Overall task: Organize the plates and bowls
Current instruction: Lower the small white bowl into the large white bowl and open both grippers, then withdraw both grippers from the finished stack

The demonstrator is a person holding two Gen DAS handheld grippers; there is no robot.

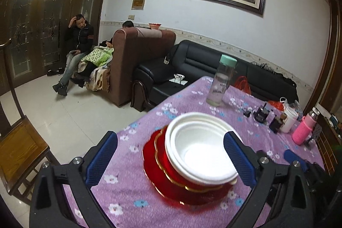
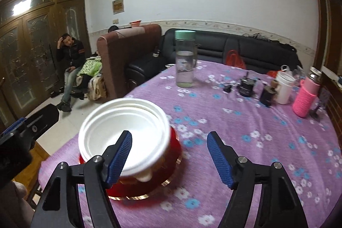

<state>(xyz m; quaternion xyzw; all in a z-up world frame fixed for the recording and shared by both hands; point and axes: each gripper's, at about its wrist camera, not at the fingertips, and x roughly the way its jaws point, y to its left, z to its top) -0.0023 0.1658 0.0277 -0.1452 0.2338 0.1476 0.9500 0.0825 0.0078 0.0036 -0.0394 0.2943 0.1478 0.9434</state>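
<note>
One stack on the purple tablecloth (image 2: 235, 121): two nested white bowls (image 1: 201, 149) (rims blur, count approximate) in a red bowl (image 1: 171, 168) on a red plate (image 1: 154, 166); left gripper (image 1: 171, 160) spread wide, stack between its fingers, no pad contact visible; right gripper (image 2: 170, 158) spread, empty, stack at its left finger.

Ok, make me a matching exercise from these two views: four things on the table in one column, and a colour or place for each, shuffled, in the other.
Things:
1. nested bowls
2. plates
3. clear bottle
4. knit-sleeved flask

Descriptions:
A. pink, at the table's right edge
B. white, on top of the stack
C. mint-green cap, some liquid at the bottom
D. red with gold rims, under the bowls

Pairs: 1-B, 2-D, 3-C, 4-A
</note>
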